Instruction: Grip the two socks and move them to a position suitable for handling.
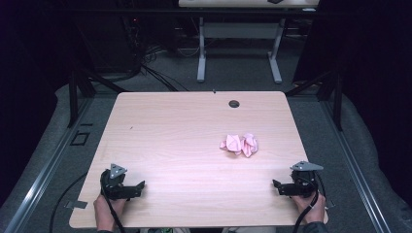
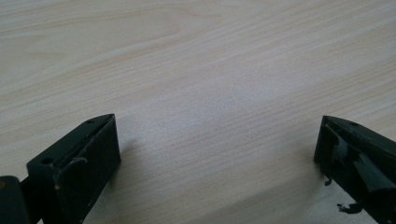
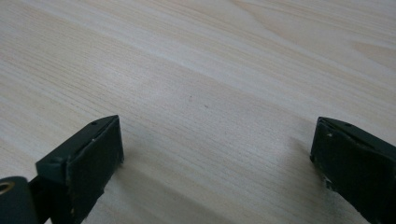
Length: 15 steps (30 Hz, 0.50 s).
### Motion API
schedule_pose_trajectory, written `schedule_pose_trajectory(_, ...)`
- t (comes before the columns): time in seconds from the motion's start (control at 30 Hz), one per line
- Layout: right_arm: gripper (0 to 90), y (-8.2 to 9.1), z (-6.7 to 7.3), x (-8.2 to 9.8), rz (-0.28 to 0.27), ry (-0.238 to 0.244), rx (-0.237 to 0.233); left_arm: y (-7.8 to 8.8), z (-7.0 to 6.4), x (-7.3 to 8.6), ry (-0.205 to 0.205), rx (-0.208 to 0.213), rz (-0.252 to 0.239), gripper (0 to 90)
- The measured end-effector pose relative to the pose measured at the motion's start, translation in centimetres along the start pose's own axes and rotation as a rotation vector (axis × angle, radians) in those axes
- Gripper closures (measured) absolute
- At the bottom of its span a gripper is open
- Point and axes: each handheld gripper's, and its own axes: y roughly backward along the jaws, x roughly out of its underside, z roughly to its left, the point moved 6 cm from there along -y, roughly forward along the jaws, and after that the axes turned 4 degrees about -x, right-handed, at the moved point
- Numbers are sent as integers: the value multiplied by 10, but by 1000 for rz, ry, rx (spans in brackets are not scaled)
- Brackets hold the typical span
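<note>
Crumpled pink cloth lies nearer the right gripper, both grippers empty and wide apart at the near edge.

The pink cloth (image 1: 239, 144) sits bunched on the wooden surface (image 1: 175, 131), right of centre, its lump running roughly left to right. It lies forward and to the left of the right gripper (image 1: 278, 186), and well apart, forward and far to the right, from the left gripper (image 1: 141, 187); the right hand looks better placed to reach it. Both grippers rest low at the near corners, pointing inward toward each other. In each gripper view the jaws stand spread wide with bare wood between them, holding nothing.
</note>
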Motion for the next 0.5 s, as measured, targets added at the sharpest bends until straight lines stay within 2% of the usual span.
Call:
schedule_pose_trajectory(0.3, 13, 0, -6, -3, 6, -58, 27, 0, 0, 0, 0, 0, 0, 1)
schedule_pose_trajectory(0.37, 12, 1, -6, -4, 12, -71, 18, 0, 0, 0, 0, 0, 0, 1)
schedule_pose_trajectory(0.5, 15, 6, -4, -10, 23, -61, 10, 0, 0, 0, 1, -2, -1, 1)
